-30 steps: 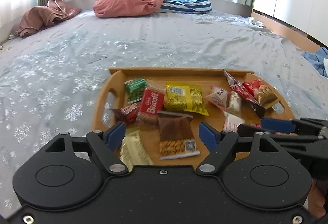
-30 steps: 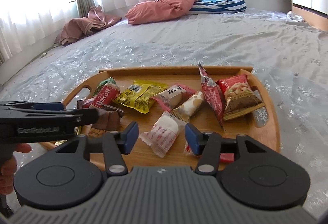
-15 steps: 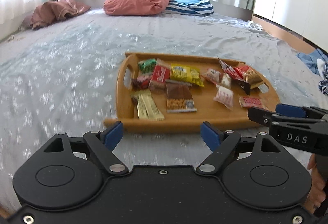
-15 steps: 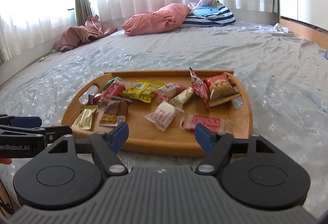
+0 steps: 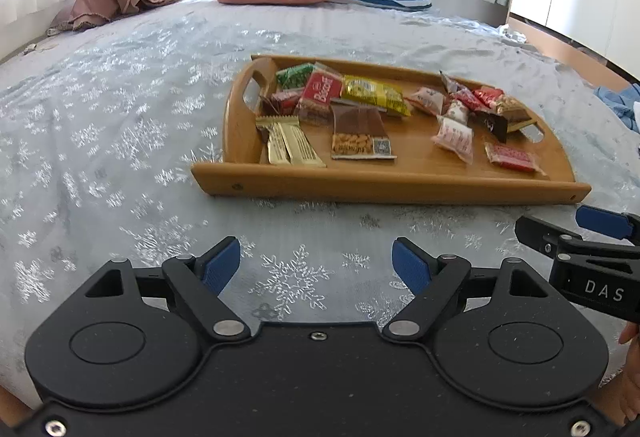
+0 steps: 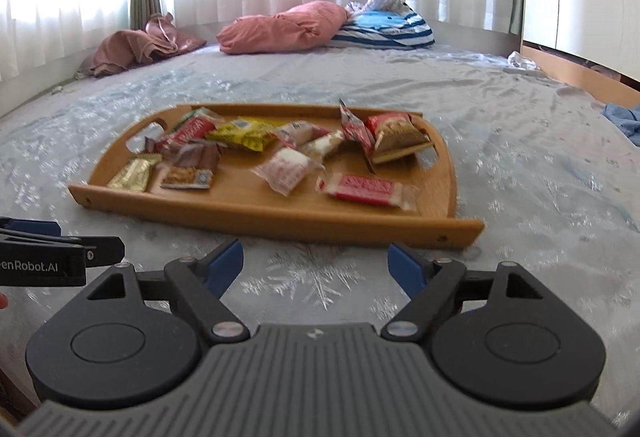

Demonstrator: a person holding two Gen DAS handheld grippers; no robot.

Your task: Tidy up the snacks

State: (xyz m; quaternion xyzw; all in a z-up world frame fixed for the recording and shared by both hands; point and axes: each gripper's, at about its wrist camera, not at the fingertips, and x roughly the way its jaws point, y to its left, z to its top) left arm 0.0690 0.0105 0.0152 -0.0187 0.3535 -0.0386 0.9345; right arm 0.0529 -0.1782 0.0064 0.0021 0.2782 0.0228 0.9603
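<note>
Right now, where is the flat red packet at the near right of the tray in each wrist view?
Left wrist: red packet lies right of centre, at the tray's near right corner.
Right wrist: red packet lies just right of centre, near the tray's front rim.
Shared landmark: the pink-and-white packet lies just left of it in both views.

Wooden tray [image 5: 384, 183] of snack packets on the snowflake bedspread [image 5: 120, 141], left gripper [image 5: 316, 264] agape short of it
</note>
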